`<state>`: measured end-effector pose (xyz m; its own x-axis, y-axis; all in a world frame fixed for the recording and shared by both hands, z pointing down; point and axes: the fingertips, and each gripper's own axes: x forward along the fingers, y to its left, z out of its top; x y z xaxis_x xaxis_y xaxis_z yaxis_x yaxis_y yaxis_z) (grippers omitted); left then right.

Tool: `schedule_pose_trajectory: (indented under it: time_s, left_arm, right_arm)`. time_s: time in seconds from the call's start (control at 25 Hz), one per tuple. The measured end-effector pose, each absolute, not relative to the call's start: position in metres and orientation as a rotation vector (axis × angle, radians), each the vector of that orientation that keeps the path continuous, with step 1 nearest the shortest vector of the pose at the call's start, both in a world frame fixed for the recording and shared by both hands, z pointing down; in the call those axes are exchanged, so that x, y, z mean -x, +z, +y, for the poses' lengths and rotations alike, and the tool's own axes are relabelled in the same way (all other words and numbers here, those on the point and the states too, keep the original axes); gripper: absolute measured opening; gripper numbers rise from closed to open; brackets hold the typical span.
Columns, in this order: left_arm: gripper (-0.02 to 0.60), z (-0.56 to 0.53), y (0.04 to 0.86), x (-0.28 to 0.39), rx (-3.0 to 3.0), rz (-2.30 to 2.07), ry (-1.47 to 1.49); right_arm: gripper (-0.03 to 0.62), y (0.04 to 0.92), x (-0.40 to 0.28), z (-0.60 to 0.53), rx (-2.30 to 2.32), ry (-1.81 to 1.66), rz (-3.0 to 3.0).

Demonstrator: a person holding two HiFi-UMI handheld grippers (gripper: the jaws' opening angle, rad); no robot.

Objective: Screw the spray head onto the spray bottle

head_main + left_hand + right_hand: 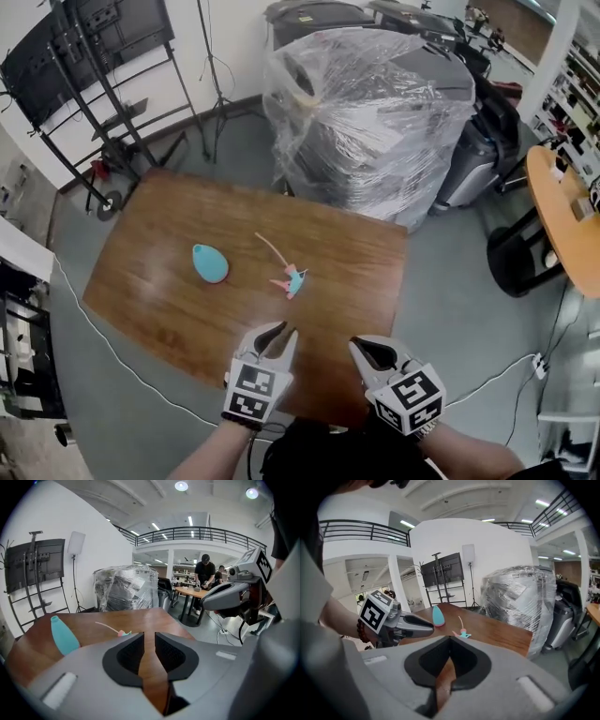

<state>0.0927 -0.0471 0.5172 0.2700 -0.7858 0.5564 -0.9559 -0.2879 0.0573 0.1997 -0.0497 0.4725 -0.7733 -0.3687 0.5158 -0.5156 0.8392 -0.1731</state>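
Nearest, both grippers hang over the near edge of the wooden table, and neither holds anything. The left gripper has its jaws a little apart, with only bare tabletop showing in the gap. The right gripper has its tips pressed together on nothing. By the look of it the task is at its very start: the reach toward the parts, with no pickup made yet.

Further on, near the middle of the table, the spray head lies on its side, pink and teal, its thin dip tube trailing toward the far edge. To its left and apart from it lies the teal spray bottle, also flat, with its neck pointing away from the person.

The next move likely calls for the right jaws to spread first. One gripper would then steady the bottle while the other brings the head over, feeds the tube into the neck and turns the collar — the smooth, rounded bottle may roll.

Beyond the table are a grey floor, a plastic-wrapped stack of equipment, a screen on a wheeled stand at far left, and a round table at right.
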Motion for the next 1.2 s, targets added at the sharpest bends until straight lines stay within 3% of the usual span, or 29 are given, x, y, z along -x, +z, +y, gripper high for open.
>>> schedule_pose_trajectory:
  time_s: [0.6, 1.2]
  left_arm:
    - [0.100, -0.057, 0.538, -0.049, -2.182, -1.509, 0.981]
    - [0.133, -0.118, 0.618, -0.018, -2.507, -0.986, 1.274]
  right_arm:
    - [-0.009, 0.468, -0.180, -0.043, -0.656, 0.457, -2.601]
    - [-0.009, 0.499, -0.122, -0.031, -1.171, 0.581, -2.335]
